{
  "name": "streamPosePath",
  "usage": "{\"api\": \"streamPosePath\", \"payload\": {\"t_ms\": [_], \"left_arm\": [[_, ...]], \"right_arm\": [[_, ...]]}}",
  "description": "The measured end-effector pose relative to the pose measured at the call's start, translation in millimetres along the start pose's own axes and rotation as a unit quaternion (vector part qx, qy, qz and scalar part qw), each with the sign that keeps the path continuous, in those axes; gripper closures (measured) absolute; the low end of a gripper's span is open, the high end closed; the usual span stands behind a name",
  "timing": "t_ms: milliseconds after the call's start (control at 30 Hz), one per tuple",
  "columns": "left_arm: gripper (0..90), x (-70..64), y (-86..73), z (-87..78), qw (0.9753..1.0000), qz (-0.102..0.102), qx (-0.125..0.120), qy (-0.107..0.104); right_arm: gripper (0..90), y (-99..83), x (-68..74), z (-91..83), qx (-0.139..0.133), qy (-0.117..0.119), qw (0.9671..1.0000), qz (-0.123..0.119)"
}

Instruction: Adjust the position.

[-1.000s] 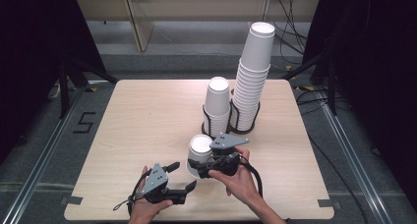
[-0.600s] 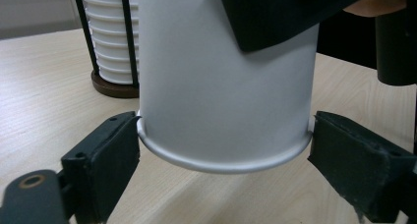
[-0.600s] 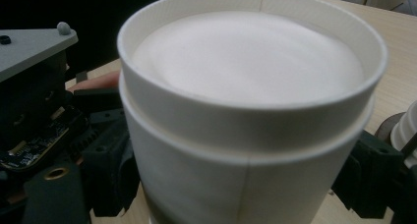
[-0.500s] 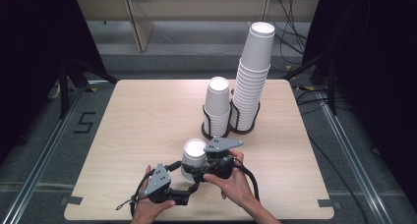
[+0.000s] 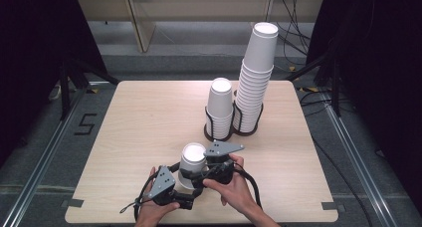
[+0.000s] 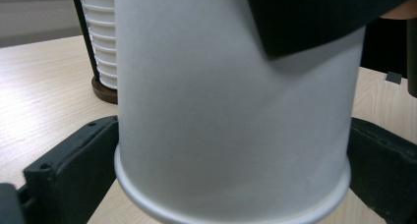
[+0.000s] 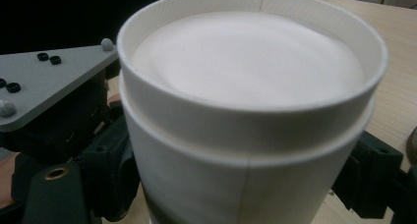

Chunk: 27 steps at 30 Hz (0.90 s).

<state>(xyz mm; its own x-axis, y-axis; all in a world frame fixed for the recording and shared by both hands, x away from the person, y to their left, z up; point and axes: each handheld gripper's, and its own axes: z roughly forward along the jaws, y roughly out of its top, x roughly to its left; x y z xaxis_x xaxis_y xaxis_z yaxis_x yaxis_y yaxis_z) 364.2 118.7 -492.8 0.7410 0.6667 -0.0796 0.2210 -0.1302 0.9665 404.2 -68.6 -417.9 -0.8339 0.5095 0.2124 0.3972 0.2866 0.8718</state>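
Note:
A white paper cup point(image 5: 193, 156) stands upside down near the table's front edge, with both grippers on it. My left gripper point(image 5: 189, 188) comes in from the lower left. Its jaws press the cup's point(image 6: 231, 111) wide rim from both sides in the left gripper view point(image 6: 233, 177). My right gripper point(image 5: 198, 171) reaches in from the right, higher on the wall. In the right gripper view its jaws point(image 7: 246, 180) flank the cup point(image 7: 246, 76), whose closed base faces up with a stepped band just below it. Whether this is one cup or two nested cups is unclear.
A dark wire holder point(image 5: 225, 133) at the back right carries a short stack of upturned cups point(image 5: 220, 105) and a tall stack point(image 5: 257, 72). Bare wooden table point(image 5: 139, 122) lies to the left. The front edge runs just below the person's hands.
The cup and the right gripper have shifted a little left and toward the front edge. The left gripper has stayed low at the cup's rim.

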Motion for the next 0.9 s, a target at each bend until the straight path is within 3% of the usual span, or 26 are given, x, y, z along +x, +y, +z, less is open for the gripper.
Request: {"api": "streamPosePath", "payload": {"t_ms": [133,367,600,833,900], "left_arm": [[0.0,-0.1,-1.1,2.9,1.0,0.001,-0.009,-0.001],[0.4,-1.7,-0.4,1.6,0.9999,0.008,0.0,0.01],[3.9,-1.3,0.5,0.5,0.9998,0.017,0.002,0.007],[5.3,-2.4,2.2,-0.2,0.9987,0.047,0.017,-0.007],[5.5,-2.3,2.4,-1.1,0.9982,0.054,0.022,-0.01]], "right_arm": [[18.8,-0.1,1.1,0.2,-0.001,0.002,1.0,0.004],[18.7,-0.8,3.7,1.7,-0.002,0.009,0.9999,0.008],[16.5,0.1,1.2,1.4,0.005,0.014,0.9999,0.005],[15.3,6.4,-2.0,-9.6,0.027,0.016,0.9994,-0.015],[15.5,7.8,-3.5,-13.5,0.021,0.023,0.9994,-0.014]]}}
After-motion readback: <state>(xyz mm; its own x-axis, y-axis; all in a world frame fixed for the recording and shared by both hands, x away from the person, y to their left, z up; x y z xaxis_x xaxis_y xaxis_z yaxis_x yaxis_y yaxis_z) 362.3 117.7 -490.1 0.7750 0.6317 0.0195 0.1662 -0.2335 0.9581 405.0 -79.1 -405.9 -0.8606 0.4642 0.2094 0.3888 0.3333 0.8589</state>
